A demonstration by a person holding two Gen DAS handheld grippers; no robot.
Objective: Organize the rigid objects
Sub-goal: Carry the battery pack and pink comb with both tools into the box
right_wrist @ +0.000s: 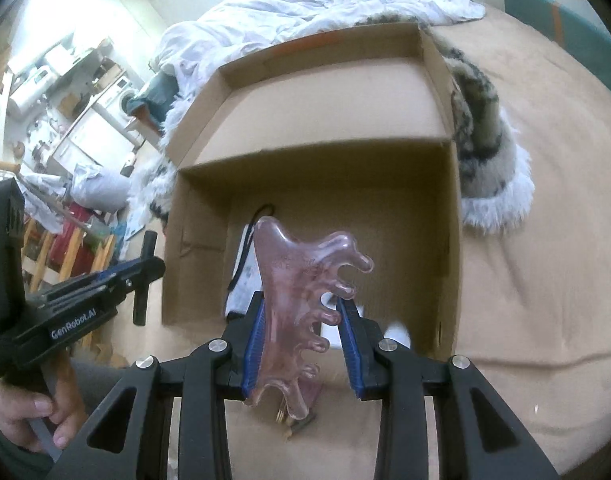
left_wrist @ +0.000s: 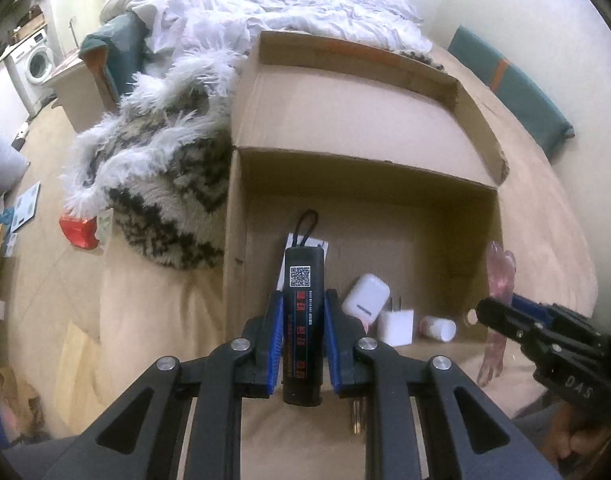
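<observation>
Black cylindrical flashlight (left_wrist: 302,320): white QR-code label above red characters, unreadable. Black right gripper (left_wrist: 505,316): white letters "DAS". Black left gripper (right_wrist: 145,276): white "GenRobot.AI" on its body.

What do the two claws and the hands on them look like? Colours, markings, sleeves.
Both match: black plastic frames with triangular cut-outs, silver round screws at the link pivots, and blue ribbed pads inside the fingers. The left claw carries white "GenRobot.AI" lettering on its side, seen from the right wrist. The right claw shows "DAS" on its body in the left wrist view. The left hand has a dark greenish sleeve.
</observation>
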